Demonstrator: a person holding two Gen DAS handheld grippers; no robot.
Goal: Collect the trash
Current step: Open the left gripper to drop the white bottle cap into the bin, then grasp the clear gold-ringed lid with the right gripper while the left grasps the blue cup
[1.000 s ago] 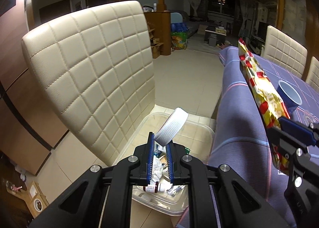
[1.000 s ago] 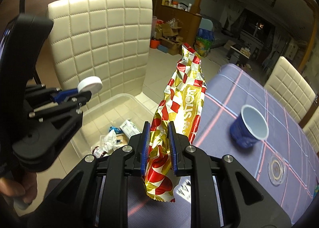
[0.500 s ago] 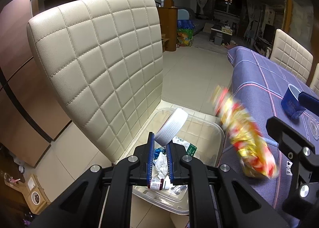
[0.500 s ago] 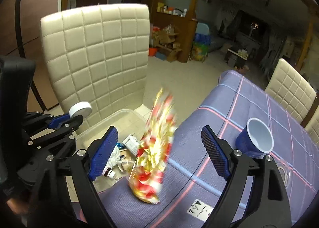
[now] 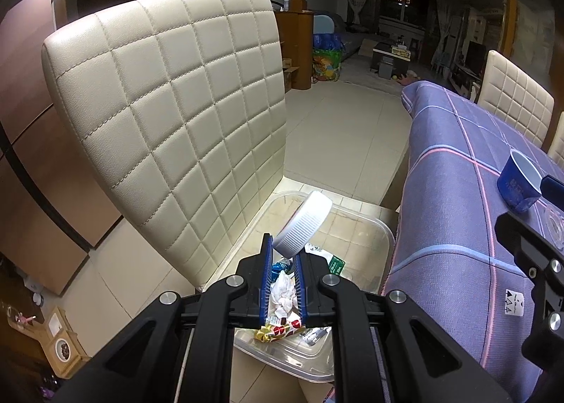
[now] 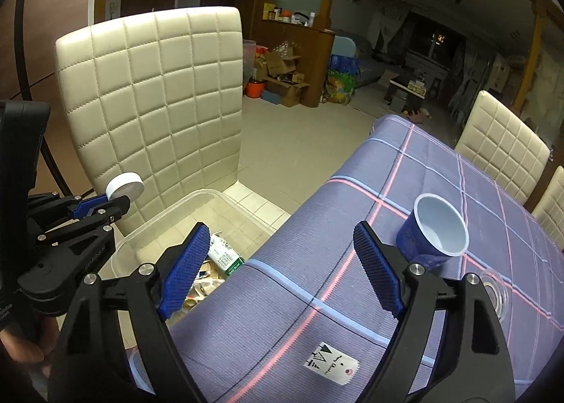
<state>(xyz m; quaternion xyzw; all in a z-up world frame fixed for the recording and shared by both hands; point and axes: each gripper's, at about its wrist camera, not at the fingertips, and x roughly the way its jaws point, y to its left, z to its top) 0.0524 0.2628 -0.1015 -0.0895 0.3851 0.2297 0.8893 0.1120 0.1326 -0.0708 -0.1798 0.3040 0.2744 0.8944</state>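
- A white ribbed lid (image 5: 303, 225) sits pinched at its lower edge between the tips of the left gripper (image 5: 283, 255), whose jaws are clenched on it; the lid tilts up and to the right beyond the fingertips.
- Directly below and ahead of those jaws, a clear plastic bin (image 5: 366, 223) stands on the tiled floor (image 5: 338, 142), between the chair and the hanging tablecloth.
- Inside the bin, seen through the gap between the left jaws, lie a crumpled white tissue (image 5: 282, 293), a red-and-gold wrapper (image 5: 278, 330) and a small green carton (image 5: 336, 263).
- The right gripper (image 6: 282, 269) hangs with its jaws released and spread wide, nothing between the blue pads (image 6: 185, 269); its left pad is over the bin's near corner, its right pad over the table.
- Past the right pad, a blue paper cup (image 6: 431, 235) lies tipped on its side on the purple checked tablecloth (image 6: 317, 226), mouth toward the camera.
- Right of that jaw, a clear round lid (image 6: 493, 292) rests flat on the cloth, near the cup.
- Near the right gripper's base, a white label (image 6: 331, 364) is on the cloth.
- Left of both grippers, a cream quilted chair (image 5: 176, 114) rises with its back toward the bin.
- A person's hand (image 6: 21, 350) grips the left tool's handle at the right wrist view's lower left edge.
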